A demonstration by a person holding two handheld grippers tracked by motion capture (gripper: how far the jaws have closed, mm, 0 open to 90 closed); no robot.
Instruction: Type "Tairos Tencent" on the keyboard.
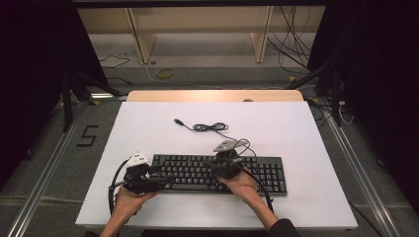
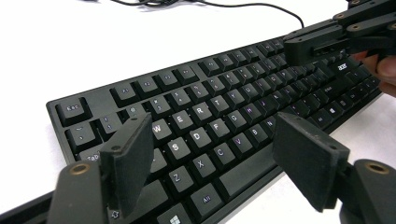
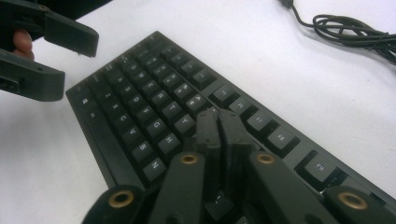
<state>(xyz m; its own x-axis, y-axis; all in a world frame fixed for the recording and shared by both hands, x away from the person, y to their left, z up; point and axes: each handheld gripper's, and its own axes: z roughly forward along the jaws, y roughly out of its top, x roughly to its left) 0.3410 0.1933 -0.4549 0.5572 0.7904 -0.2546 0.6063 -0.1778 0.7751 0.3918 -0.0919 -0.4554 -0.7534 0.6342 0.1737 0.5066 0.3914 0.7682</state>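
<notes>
High view: keyboard [image 1: 220, 173] lies on the white bench [image 1: 148, 128]; both hands low at its near edge.

Left gripper view: left tool [image 2: 212, 154] released — tilted over the letter keys.

Right gripper view: right tool [image 3: 219, 123] clenched (nothing gripped), above mid-keyboard.

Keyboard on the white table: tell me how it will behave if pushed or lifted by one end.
The keyboard is long, flat and looks rigid, so it would probably slide rather than tip. Its loosely coiled cable would likely trail limply. Lifted by one end, it may swing down.
</notes>
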